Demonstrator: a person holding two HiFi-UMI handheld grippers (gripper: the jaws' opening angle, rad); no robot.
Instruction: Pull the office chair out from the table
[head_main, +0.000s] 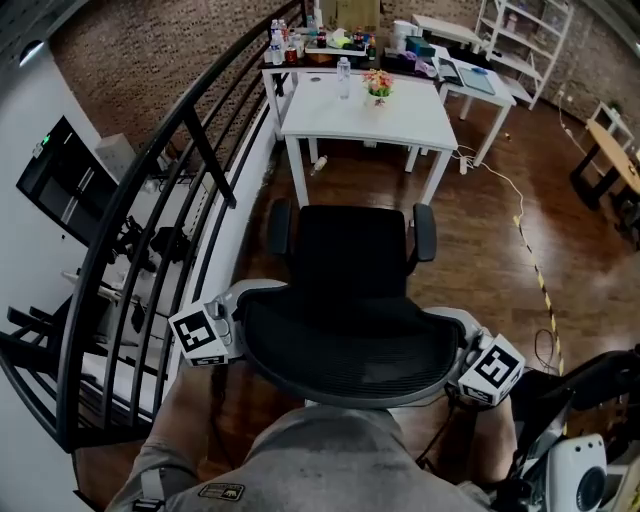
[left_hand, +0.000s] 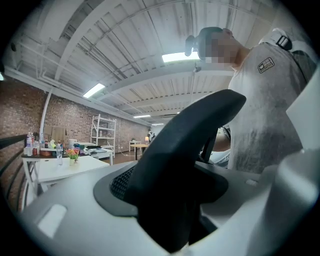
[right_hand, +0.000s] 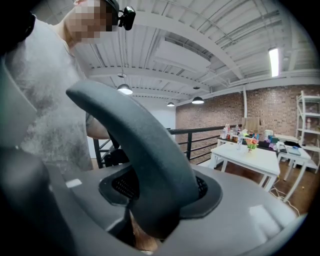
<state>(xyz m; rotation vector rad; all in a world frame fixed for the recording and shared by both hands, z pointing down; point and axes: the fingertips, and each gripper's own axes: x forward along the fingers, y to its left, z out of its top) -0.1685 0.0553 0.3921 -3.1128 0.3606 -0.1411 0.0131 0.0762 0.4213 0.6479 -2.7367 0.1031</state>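
The black office chair (head_main: 350, 255) stands well back from the white table (head_main: 400, 125), its seat facing the table. Its curved mesh backrest (head_main: 350, 345) is right in front of me. My left gripper (head_main: 238, 335) sits at the backrest's left end and my right gripper (head_main: 462, 362) at its right end. In the left gripper view the black backrest rim (left_hand: 185, 145) runs between the grey jaws of the left gripper (left_hand: 170, 220), with a dark gap beside it. In the right gripper view the rim (right_hand: 145, 150) lies between the right gripper (right_hand: 150, 220) jaws, with floor showing under it. Both stand open around the rim.
A black metal railing (head_main: 150, 230) runs along the left, close to the chair. A water bottle (head_main: 343, 77) and flowers (head_main: 378, 87) stand on the table. Behind it are another table (head_main: 480, 80) and a shelf (head_main: 525, 40). A cable (head_main: 530, 250) trails across the wooden floor at the right.
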